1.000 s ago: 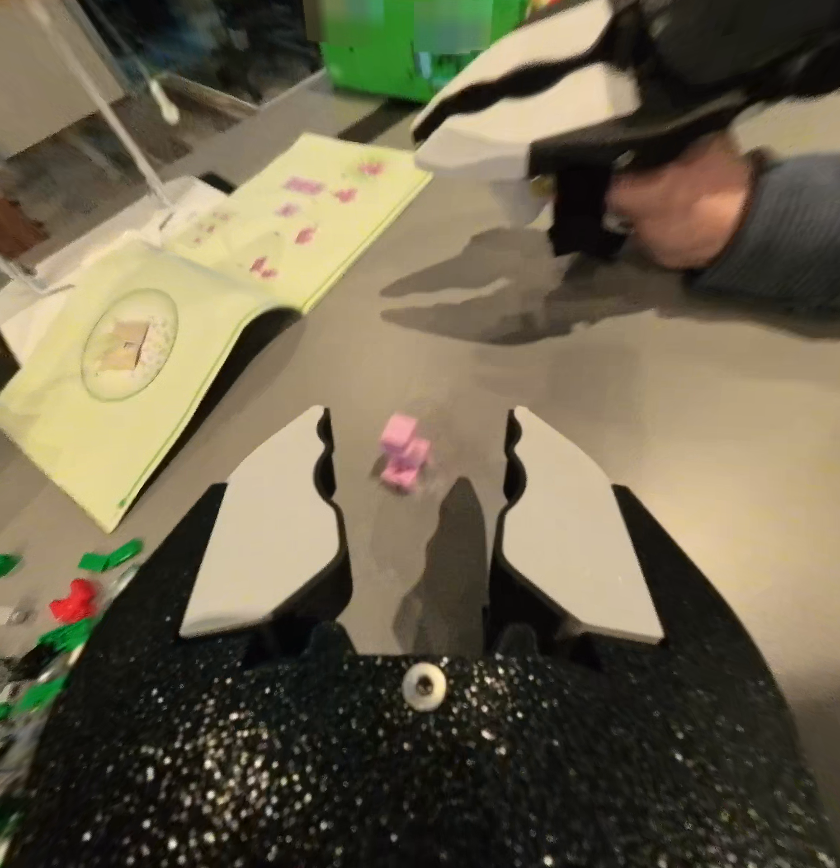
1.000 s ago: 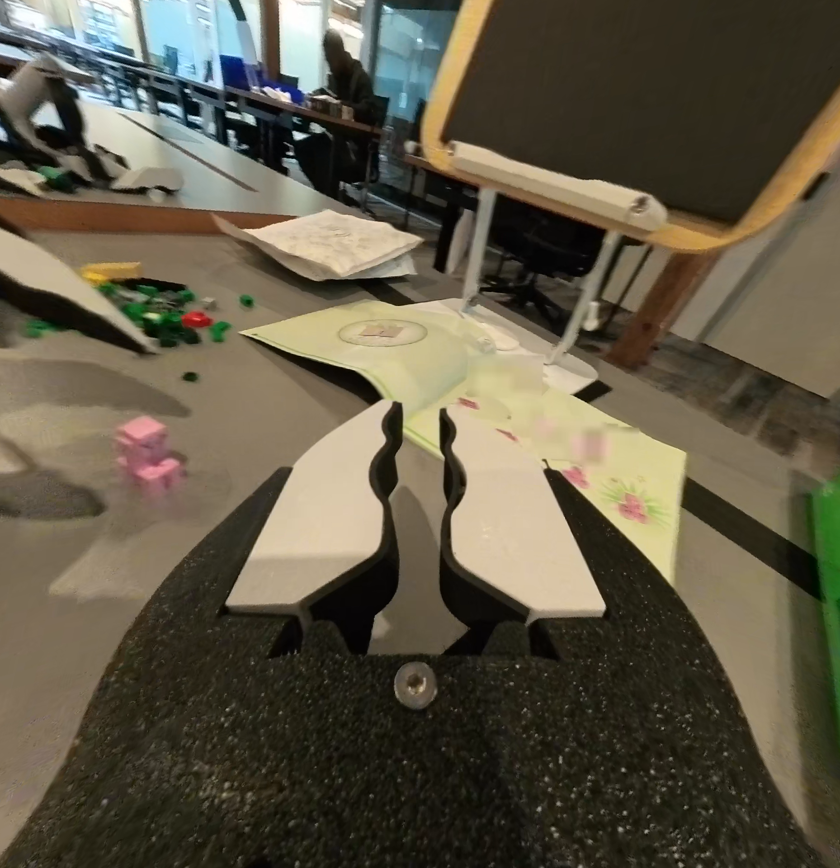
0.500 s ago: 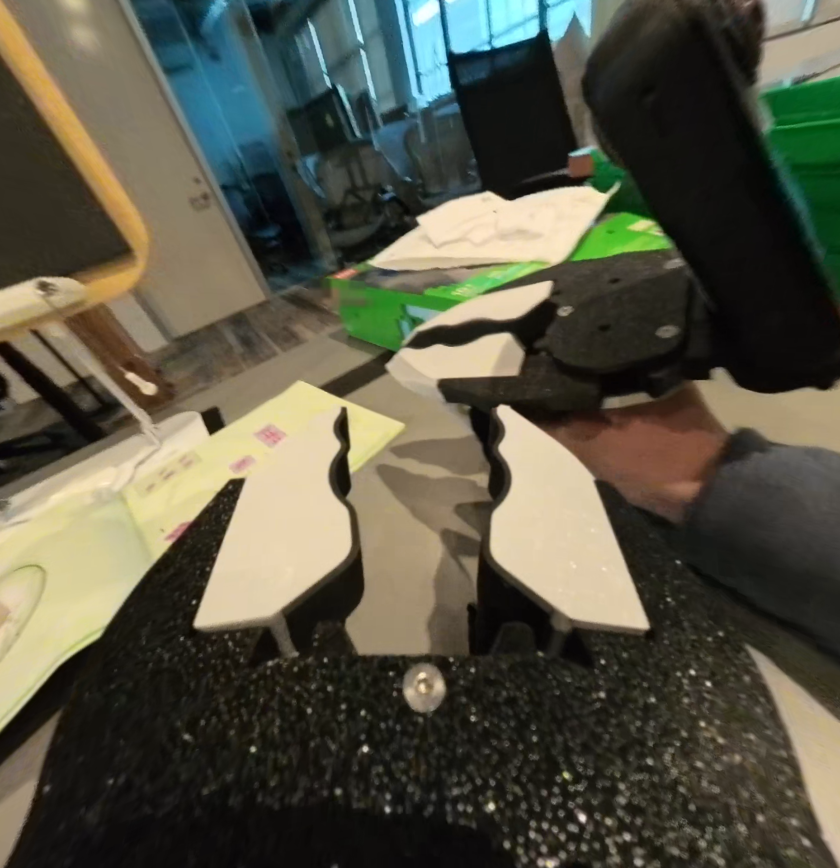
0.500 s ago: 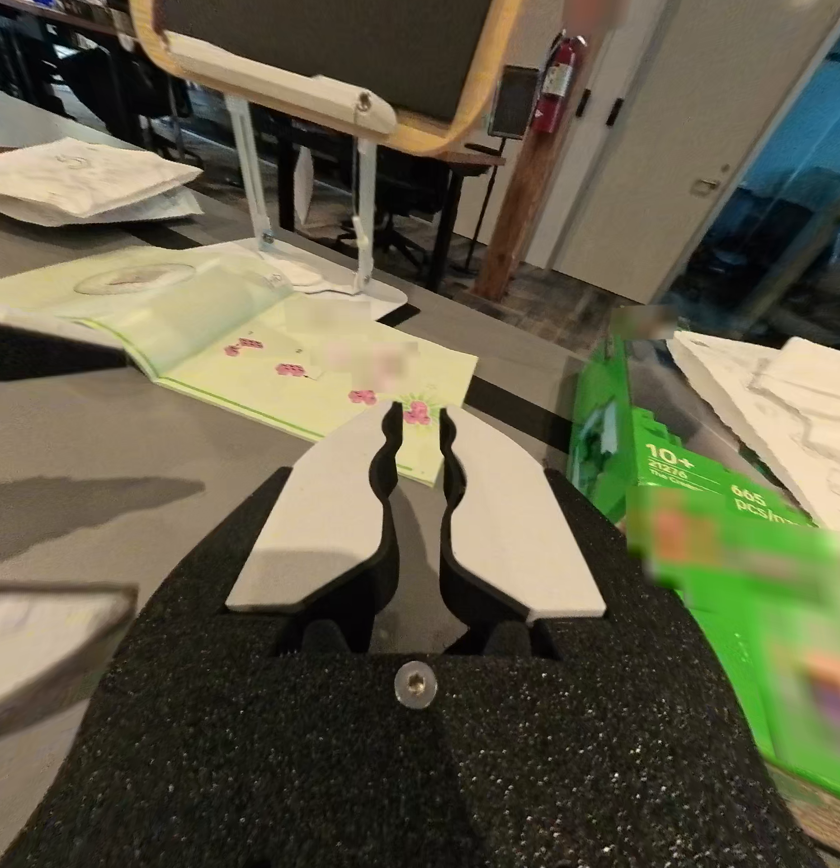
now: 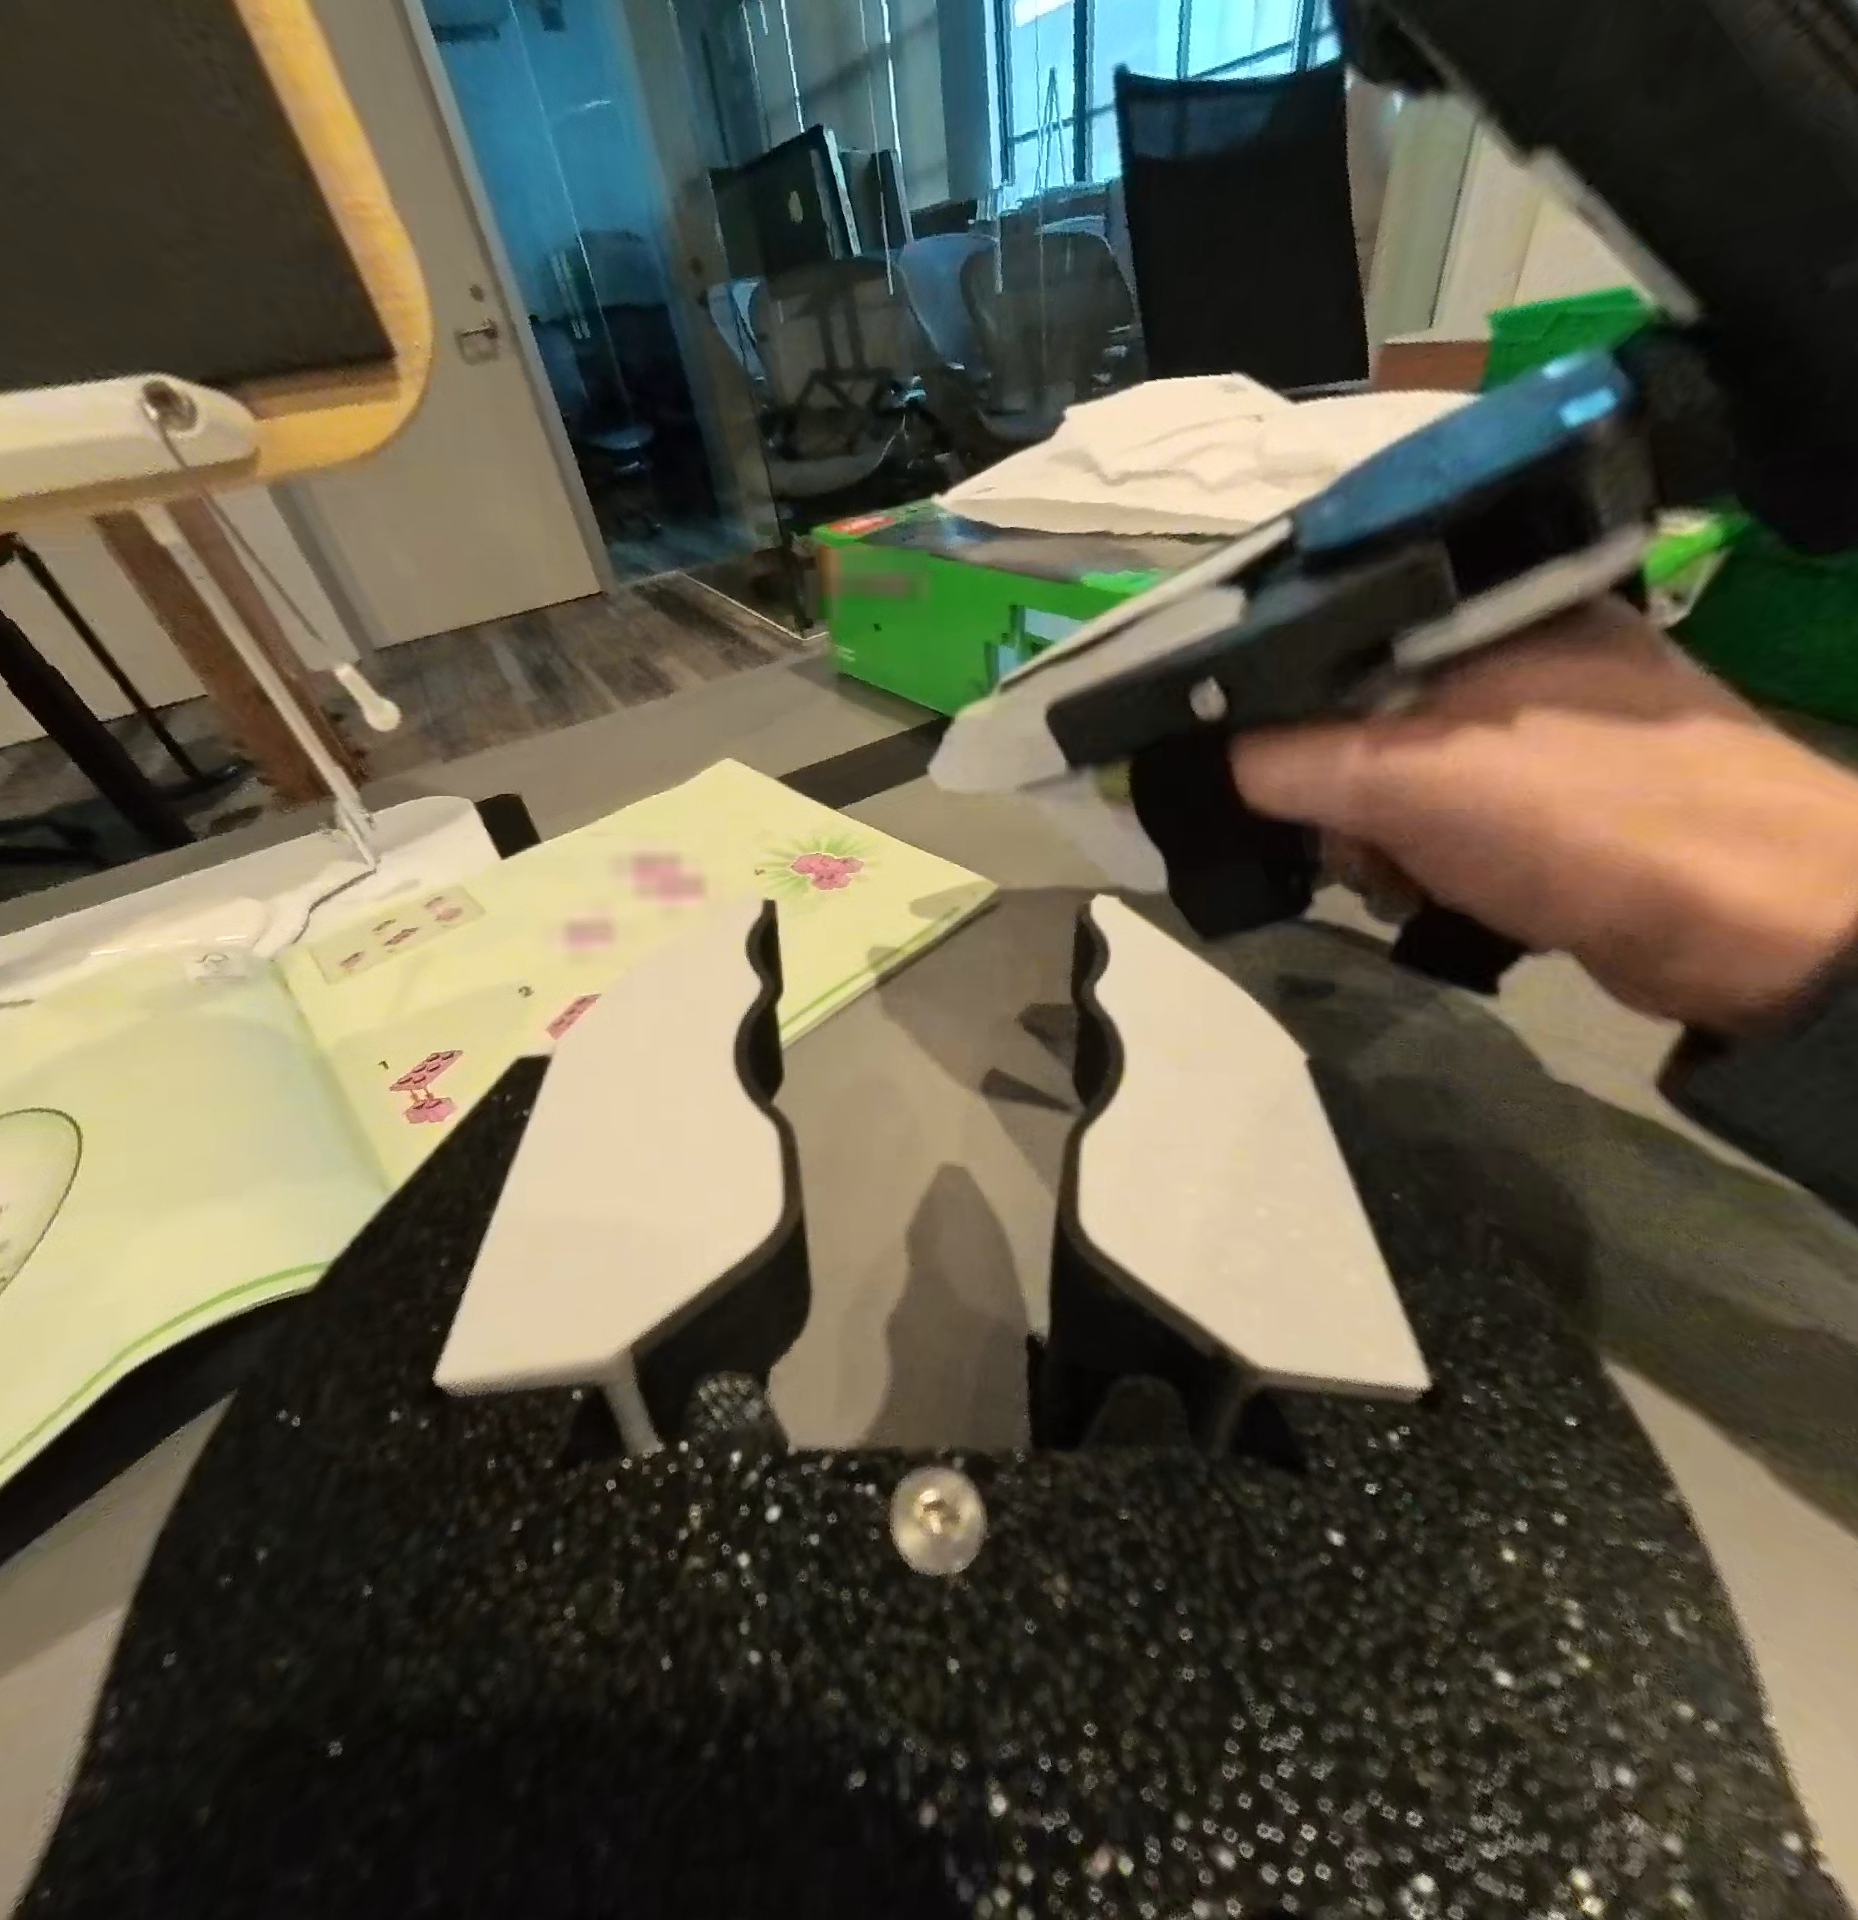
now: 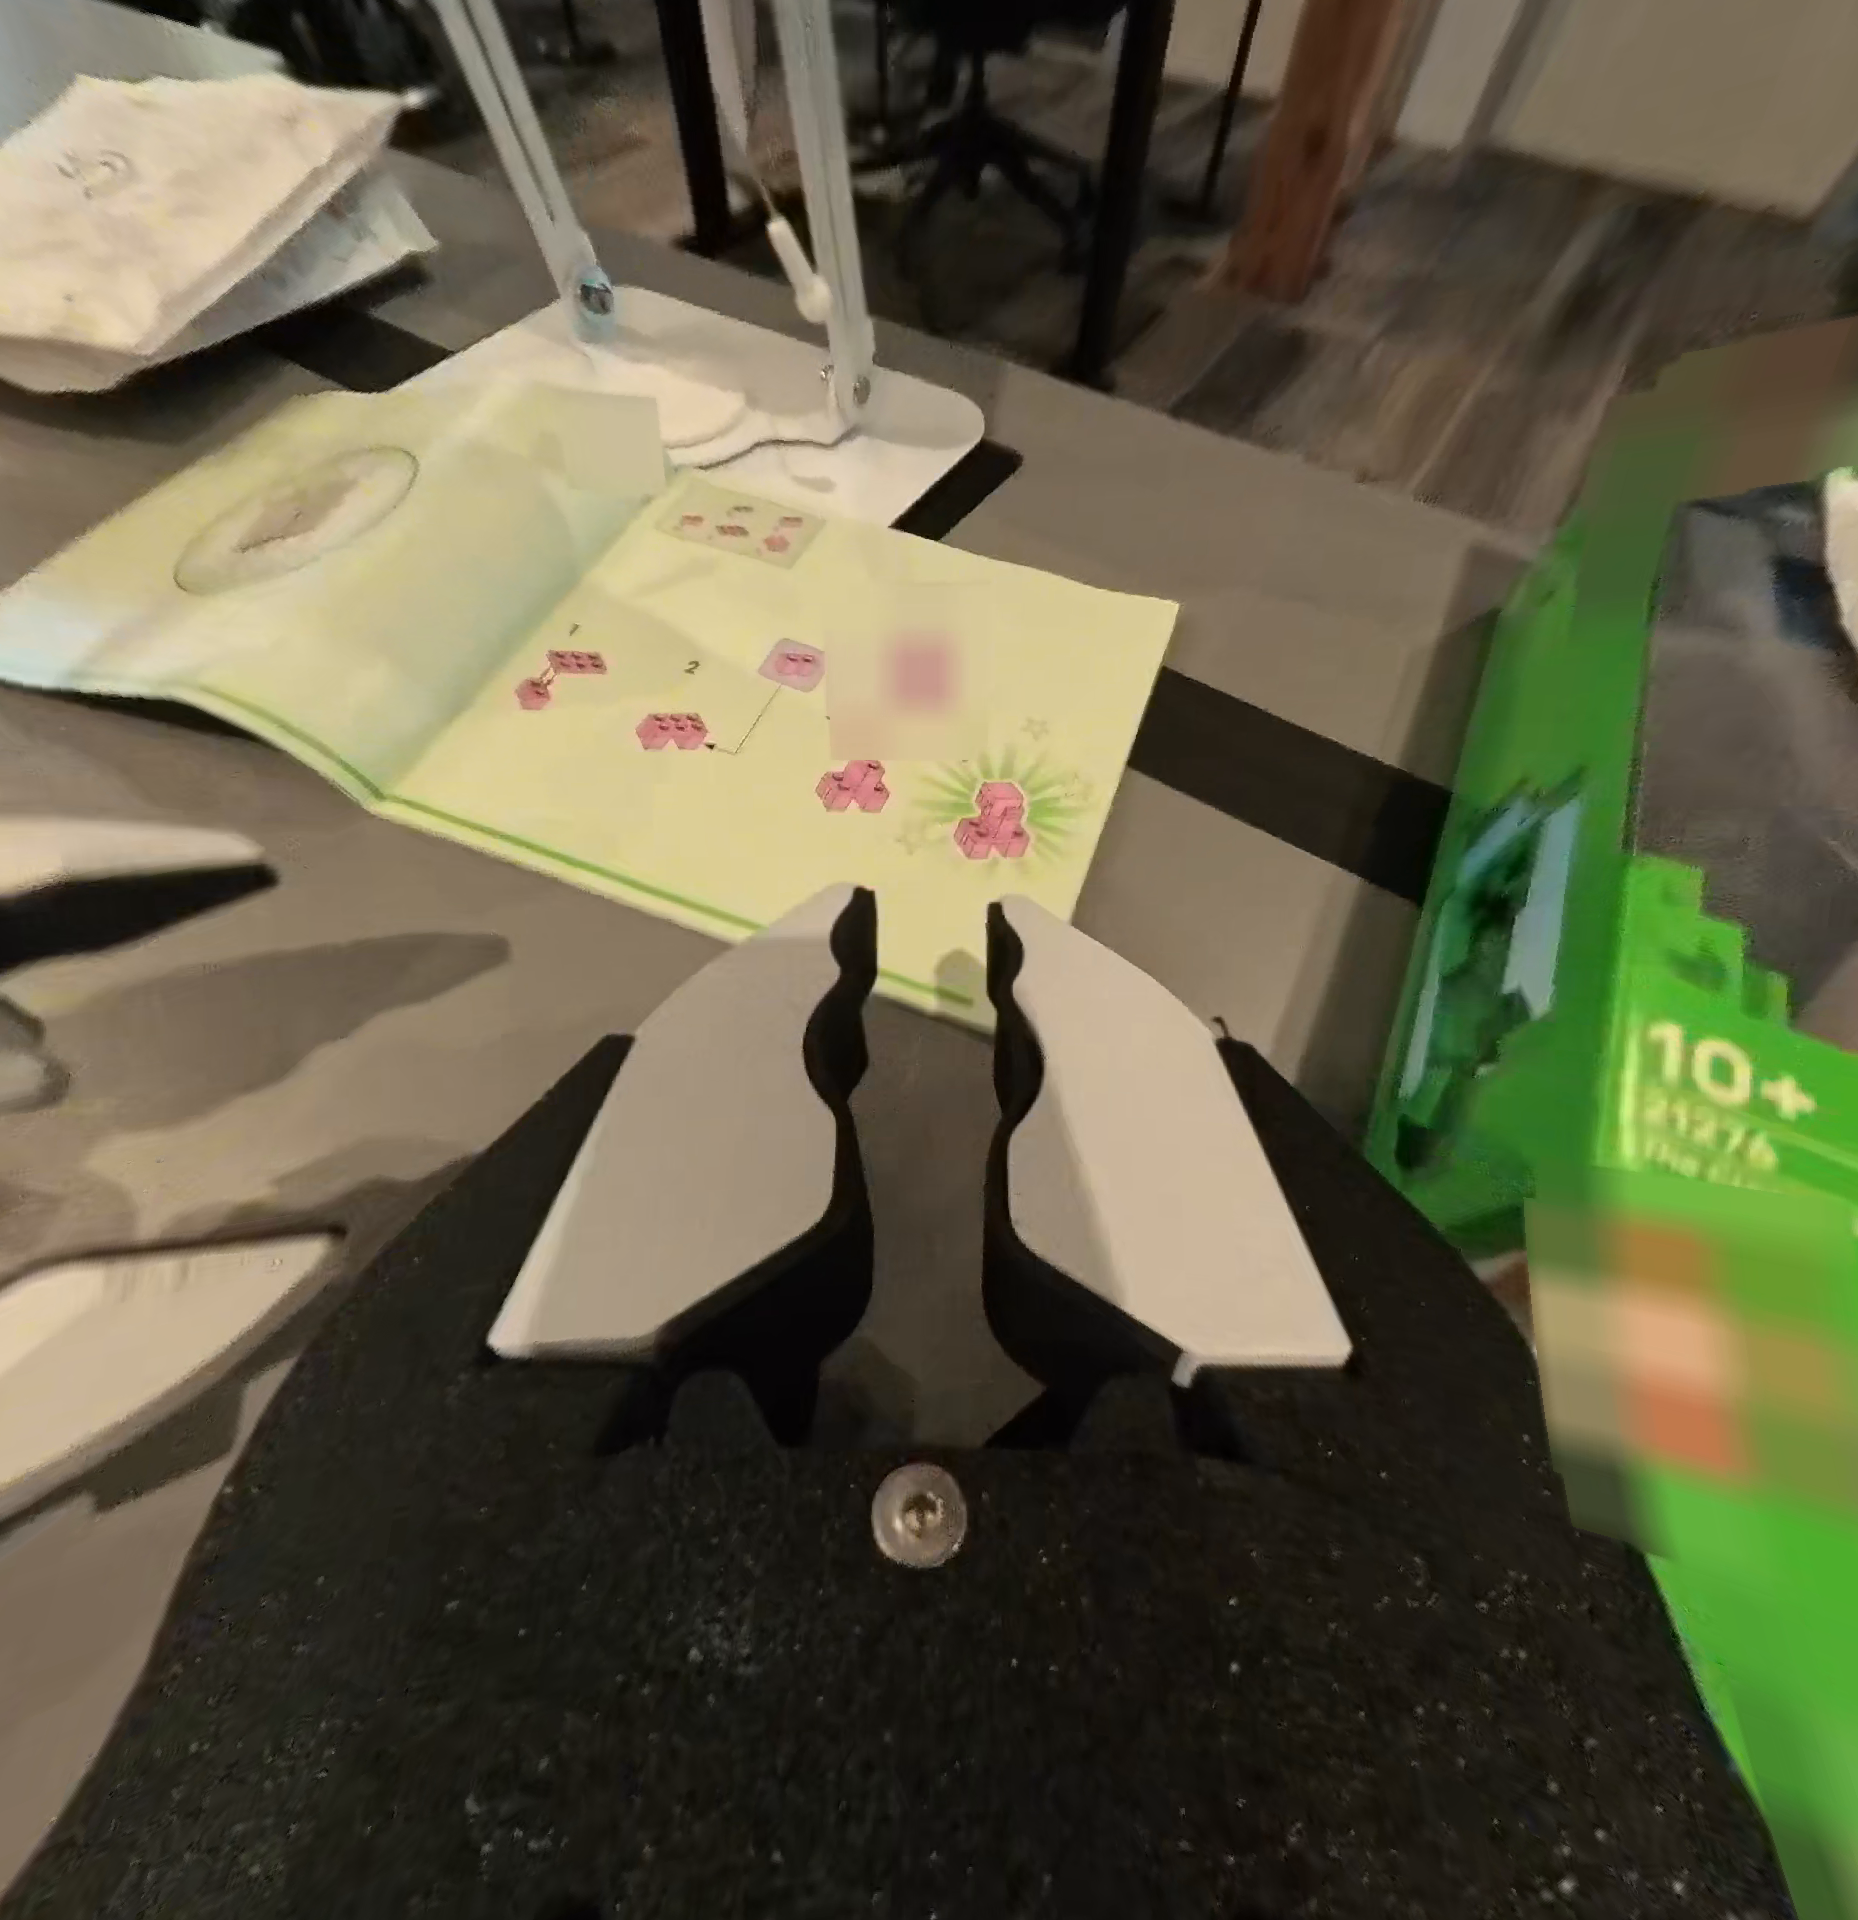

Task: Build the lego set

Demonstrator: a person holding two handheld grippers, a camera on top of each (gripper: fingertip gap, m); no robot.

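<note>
We see a grey worktop (image 6: 1268,582) running across both views, with a dark seam across it. At its right side stands the green lego set box (image 6: 1590,1039), its lid end facing us in the left wrist view (image 5: 935,634) with crumpled white paper bags (image 5: 1195,457) lying on top of it. The open instruction booklet (image 6: 696,665) lies flat on the worktop between the box and a white lamp base (image 6: 883,416), whose thin white legs rise behind it; its pale green pages carry pictures of pink bricks, and in the left wrist view (image 5: 229,1091) the booklet lies to the left of our fingers. No loose bricks show in either view. Another stack of white paper bags (image 6: 166,208) lies at the far left of the worktop. Our left hand-held gripper (image 5: 930,914) hangs above the bare worktop with its jaws well apart and nothing between them. Our right hand-held gripper (image 6: 930,914) is poised just short of the booklet's near edge, its jaws parted by a narrow gap and empty; from the left wrist view we see it (image 5: 1018,748) held in a hand (image 5: 1590,821) at the right, above the worktop.
</note>
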